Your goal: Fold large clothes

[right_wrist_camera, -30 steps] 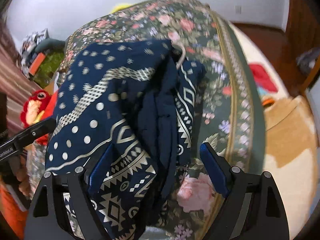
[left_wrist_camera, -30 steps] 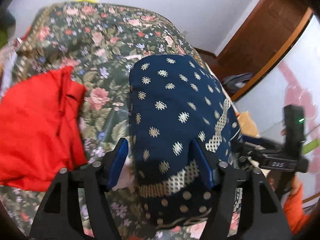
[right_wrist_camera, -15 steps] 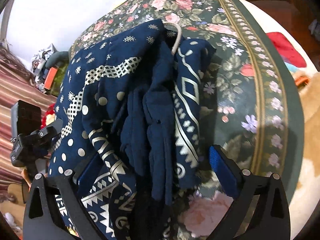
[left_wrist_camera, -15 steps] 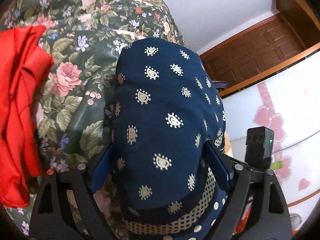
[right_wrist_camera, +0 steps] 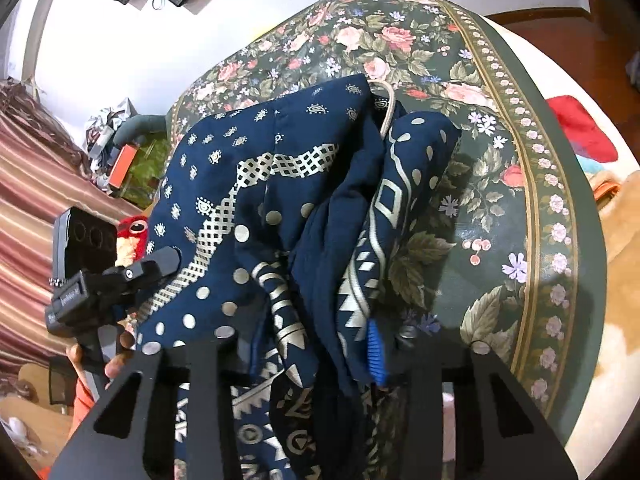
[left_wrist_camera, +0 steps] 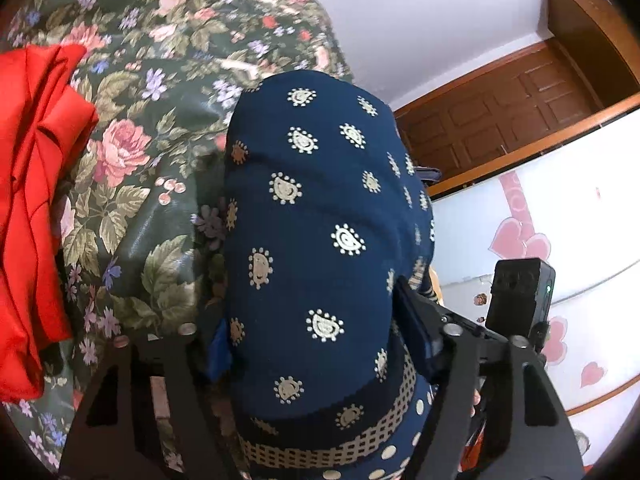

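**Both grippers close in on the near edge of the blue garment**

A second ago both tools stood spread over the cloth; now each pair of jaws is closing with fabric between them. In the right wrist view the right gripper [right_wrist_camera: 316, 348] has narrowed sharply: its blue pads have come in from the lower corners of the frame toward the lower centre, and a bunched ridge of the blue patterned garment [right_wrist_camera: 280, 208] sits squeezed between them. I read that as a pinch on the cloth, though the left pad is mostly buried in folds.

In the left wrist view the left gripper [left_wrist_camera: 316, 340] has also drawn in, less far. The garment [left_wrist_camera: 320, 216] fills the centre of the frame and bulges up between the fingers, whose pads press into its sides at the lower centre.

The garment lies on the flowered bedspread [left_wrist_camera: 160, 120], loosely gathered, with a rumpled mass of folds along its right half in the right wrist view. A red garment [left_wrist_camera: 32, 200] lies apart at the left edge of the left view, untouched.

The meaning for the task, as I judge it: the grasp for a fold is being made. No fold of this cloth looks finished, so the job appears early.
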The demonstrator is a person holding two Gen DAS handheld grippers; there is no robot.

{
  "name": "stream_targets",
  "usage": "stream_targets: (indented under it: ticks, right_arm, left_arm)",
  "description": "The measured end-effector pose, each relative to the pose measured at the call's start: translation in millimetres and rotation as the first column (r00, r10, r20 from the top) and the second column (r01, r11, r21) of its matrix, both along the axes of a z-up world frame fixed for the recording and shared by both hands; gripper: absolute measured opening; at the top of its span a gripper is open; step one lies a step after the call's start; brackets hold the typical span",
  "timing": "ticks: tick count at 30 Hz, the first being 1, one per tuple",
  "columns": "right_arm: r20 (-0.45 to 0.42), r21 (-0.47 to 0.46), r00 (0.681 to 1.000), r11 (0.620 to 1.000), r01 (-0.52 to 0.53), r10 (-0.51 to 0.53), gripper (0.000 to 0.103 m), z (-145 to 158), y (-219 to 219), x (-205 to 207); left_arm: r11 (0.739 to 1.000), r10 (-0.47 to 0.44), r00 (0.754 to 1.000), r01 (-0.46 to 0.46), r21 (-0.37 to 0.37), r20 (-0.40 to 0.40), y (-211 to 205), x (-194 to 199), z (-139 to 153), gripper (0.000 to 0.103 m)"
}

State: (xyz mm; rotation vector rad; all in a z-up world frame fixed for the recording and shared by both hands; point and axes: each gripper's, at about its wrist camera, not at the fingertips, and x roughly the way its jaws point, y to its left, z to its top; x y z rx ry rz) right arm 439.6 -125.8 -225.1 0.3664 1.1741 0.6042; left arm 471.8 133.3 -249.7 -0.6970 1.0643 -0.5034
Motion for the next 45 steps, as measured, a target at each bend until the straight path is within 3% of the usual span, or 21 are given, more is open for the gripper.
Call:
stream_targets:
  ticks: [10,19,25,31,36,41,45]
  right_arm:
    - [0.085,-0.007,0.996,0.999,-0.037,0.037,0.033,54.3,31.6,-16.3]
    - [0.202,0.016,0.967,0.987,-0.158,0.152,0.033,110.4,122.8,-18.3]
    - [0.214,0.074,0.952,0.968,-0.241,0.221,0.033,106.9,200.6,-2.1]
    - [0.166,0.103,0.951,0.955,-0.279,0.260,0.033,74.8,262.3,16.7]
    - [0.079,0.076,0.959,0.958,-0.277,0.271,0.033,29.0,294.1,33.6]
    - [-0.025,-0.020,0.967,0.967,-0.253,0.253,0.034,-25.7,308.0,49.4]
    - [-0.026,0.006,0.968,0.968,-0.250,0.250,0.038,-31.7,298.6,48.3]
  left_arm:
    - [1.000,0.015,0.991,-0.018,0.024,0.132,25.4,-40.8,63.4,0.062]
    - [0.987,0.128,0.953,-0.150,0.060,0.276,111.1,-87.3,134.1,0.062]
    - [0.957,0.220,0.924,-0.266,0.113,0.312,186.9,-101.1,154.9,0.062]
    - [0.929,0.286,0.916,-0.336,0.151,0.282,244.8,-89.8,134.0,0.062]
    - [0.916,0.330,0.922,-0.364,0.167,0.201,274.7,-63.6,77.9,0.062]
    - [0.908,0.374,0.926,-0.375,0.185,0.040,294.3,-33.0,1.5,0.062]
    - [0.913,0.390,0.920,-0.391,0.118,0.034,302.6,-39.0,-14.7,0.065]
